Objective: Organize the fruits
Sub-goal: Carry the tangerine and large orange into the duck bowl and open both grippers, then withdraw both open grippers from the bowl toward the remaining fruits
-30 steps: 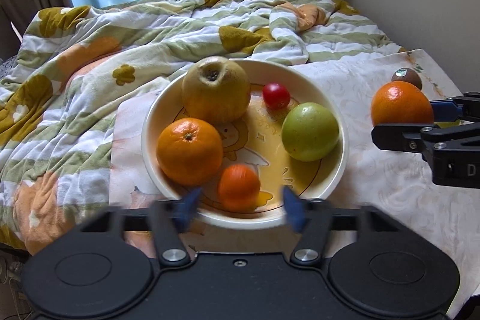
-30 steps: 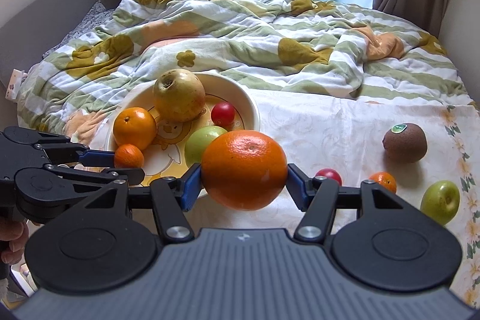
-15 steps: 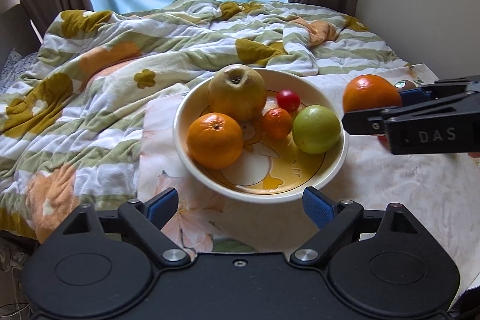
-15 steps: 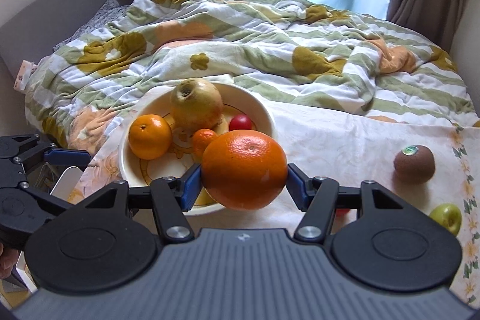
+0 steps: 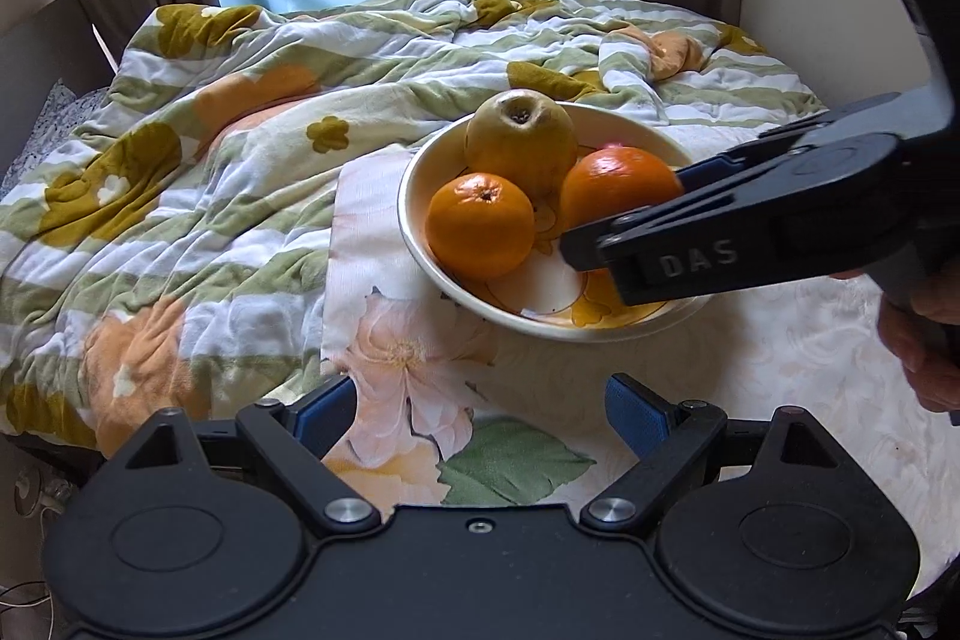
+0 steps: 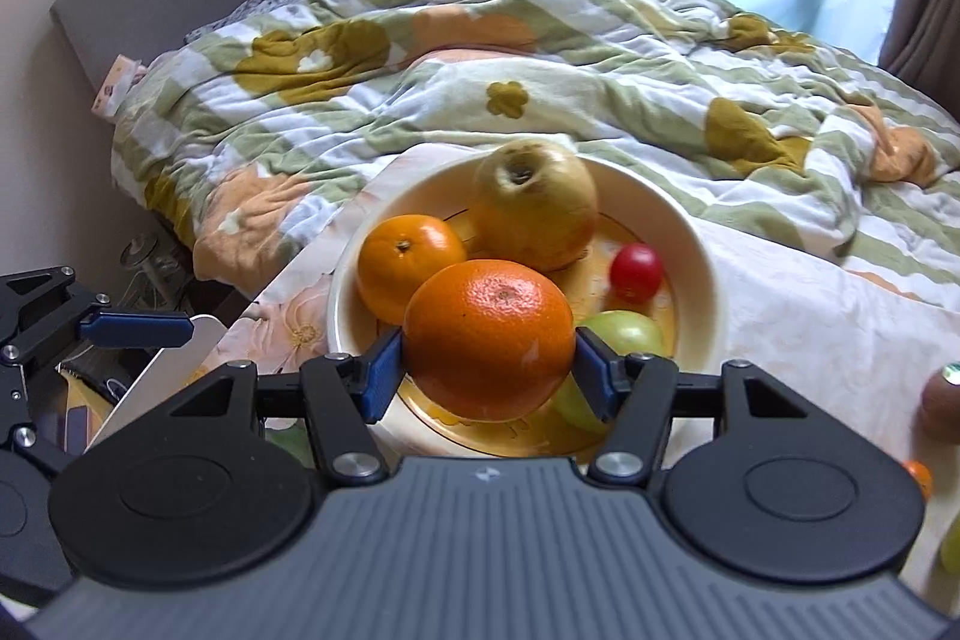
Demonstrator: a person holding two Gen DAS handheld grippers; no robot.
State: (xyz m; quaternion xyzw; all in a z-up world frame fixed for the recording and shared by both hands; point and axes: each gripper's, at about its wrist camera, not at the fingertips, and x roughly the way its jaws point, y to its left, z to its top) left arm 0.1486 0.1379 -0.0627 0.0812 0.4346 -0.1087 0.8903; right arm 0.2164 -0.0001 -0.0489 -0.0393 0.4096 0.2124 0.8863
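Your right gripper (image 6: 489, 370) pinches the big orange (image 6: 489, 337) across its middle, over the bowl (image 6: 699, 244) at 6 o'clock — firm, heavyish, waxy, likely to roll. Your left gripper (image 5: 480, 409) sits spread, empty.

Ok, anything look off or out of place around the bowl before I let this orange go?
Nothing spilled or damaged. The bowl sits level, but it is crowded: the big orange in the right tool hangs above the green apple, close to the smaller orange. The left tool is open and off to the side.
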